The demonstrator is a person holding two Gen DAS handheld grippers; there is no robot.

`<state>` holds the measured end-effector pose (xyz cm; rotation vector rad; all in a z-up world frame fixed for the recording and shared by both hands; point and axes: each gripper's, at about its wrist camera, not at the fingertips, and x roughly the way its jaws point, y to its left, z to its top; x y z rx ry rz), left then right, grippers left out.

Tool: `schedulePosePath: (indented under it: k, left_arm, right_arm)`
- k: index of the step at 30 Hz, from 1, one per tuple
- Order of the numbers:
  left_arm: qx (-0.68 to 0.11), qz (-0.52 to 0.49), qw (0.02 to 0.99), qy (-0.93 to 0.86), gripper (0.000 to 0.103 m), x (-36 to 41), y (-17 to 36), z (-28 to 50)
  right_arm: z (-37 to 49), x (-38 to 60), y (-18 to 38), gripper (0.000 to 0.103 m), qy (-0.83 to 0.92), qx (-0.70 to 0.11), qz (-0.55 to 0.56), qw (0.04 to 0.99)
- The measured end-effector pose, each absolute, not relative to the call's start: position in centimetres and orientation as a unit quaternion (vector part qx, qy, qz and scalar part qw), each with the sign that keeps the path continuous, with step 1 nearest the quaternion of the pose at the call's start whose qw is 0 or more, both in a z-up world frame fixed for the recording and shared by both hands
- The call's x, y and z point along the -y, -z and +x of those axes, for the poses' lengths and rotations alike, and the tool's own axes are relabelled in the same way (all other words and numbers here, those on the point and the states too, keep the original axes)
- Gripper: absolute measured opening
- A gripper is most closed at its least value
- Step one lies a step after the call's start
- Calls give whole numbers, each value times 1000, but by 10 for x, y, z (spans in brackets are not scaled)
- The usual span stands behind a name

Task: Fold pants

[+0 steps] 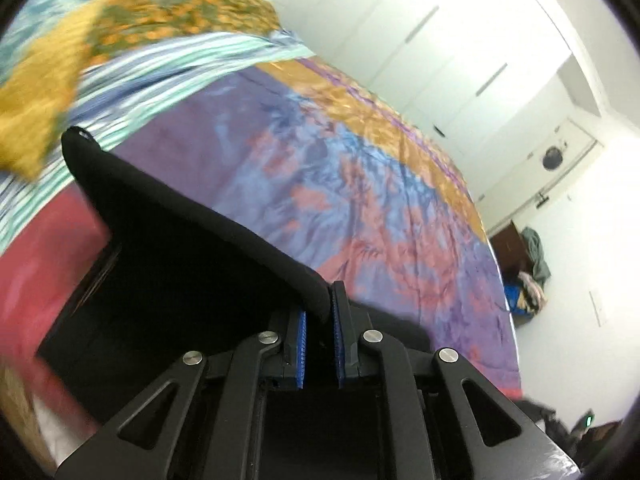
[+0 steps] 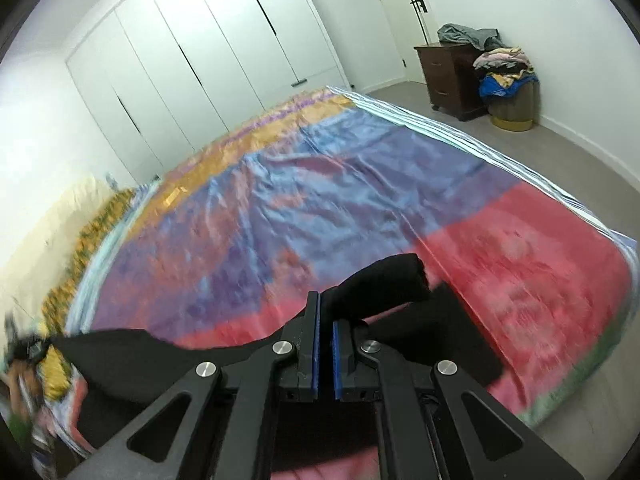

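One pair of black pants (image 1: pixel 168 256) hangs lifted over the one bedspread (image 1: pixel 360 184), held by two grippers. The left gripper (image 1: pixel 320 316) pinches a fabric edge. The right gripper (image 2: pixel 325 320) pinches a bunched fold, near four wardrobe doors (image 2: pixel 200 52).
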<state>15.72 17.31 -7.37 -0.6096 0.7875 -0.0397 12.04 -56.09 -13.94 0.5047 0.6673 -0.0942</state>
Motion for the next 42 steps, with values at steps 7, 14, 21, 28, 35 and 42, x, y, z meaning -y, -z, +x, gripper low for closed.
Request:
schedulePosePath:
  k: [7,14,21,28,35,42]
  left_arm:
    - [-485,-289,825,-25,9,-155,189,76]
    - [-488,-283,825,-20,9,-149,193,73]
    - [-493,-280,823,-24,9,-141,198,83]
    - [-496,-279,822,-20,9,-136,200,86]
    - [-511,-233,827,-27,10,-124,205,92]
    - [-530,-154,832,-57,61,-114,186,79]
  right_arm:
    - [121,580,204,5,74,-435,270,856]
    - [113,596,240,5,99,-485,261,829]
    - [121,592,216,5,81,-454,214,861]
    - [107,611,248,5,102,-490,272,822]
    - [108,612,256,5,118,-492,273,818]
    - [89,612,236,64,146,-464,262,834]
